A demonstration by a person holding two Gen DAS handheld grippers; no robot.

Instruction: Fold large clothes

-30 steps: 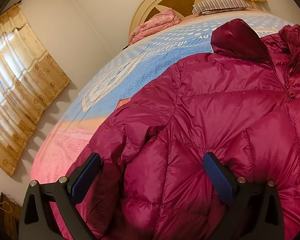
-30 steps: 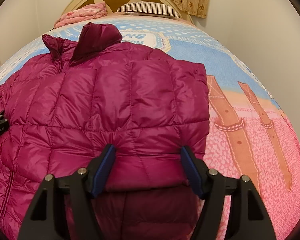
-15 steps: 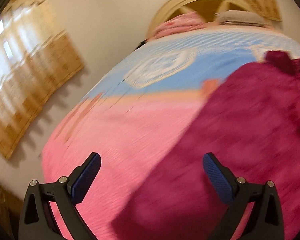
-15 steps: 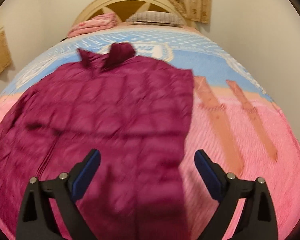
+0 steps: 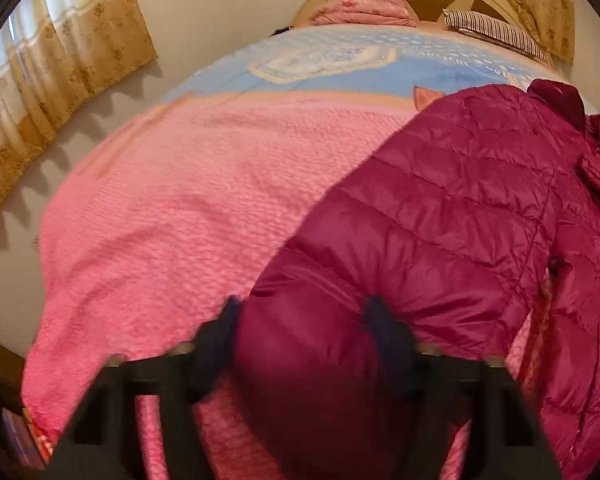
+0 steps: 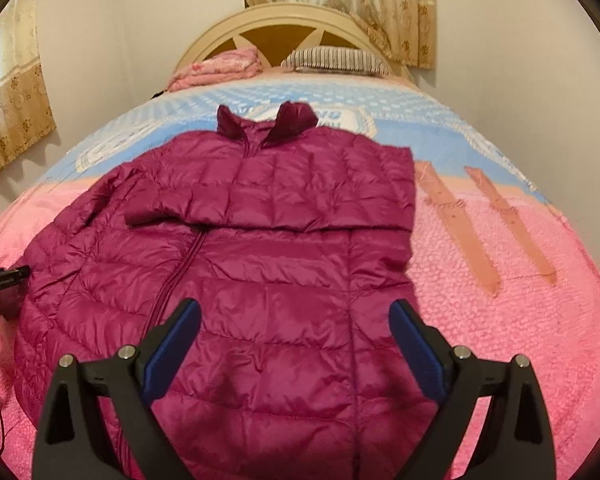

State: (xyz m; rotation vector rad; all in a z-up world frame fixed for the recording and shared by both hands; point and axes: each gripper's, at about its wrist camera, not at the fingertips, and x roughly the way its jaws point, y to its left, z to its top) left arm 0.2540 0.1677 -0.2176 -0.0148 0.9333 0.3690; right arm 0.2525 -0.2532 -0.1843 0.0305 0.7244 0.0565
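Magenta puffer jacket [image 6: 260, 264] lies spread on the bed [image 6: 520, 320], filling mid-frame. Left hand-held gripper [image 5: 304, 332] — blurred, lower centre — is clamped on its sleeve [image 5: 400, 248]; right hand-held gripper [image 6: 296, 340] gapes apart, its base cut off below.

Our left tool [image 5: 302, 320] is blurred in its own view, its dark fingers [image 5: 224, 320] set partly apart with a sleeve [image 5: 300, 360] bunched between them; we cannot tell whether they grip it. Our right tool [image 6: 294, 326] hangs with its blue pads [image 6: 180, 332] spread wide, holding nothing. From the right view, the left tool's dark tip shows at the far left edge.
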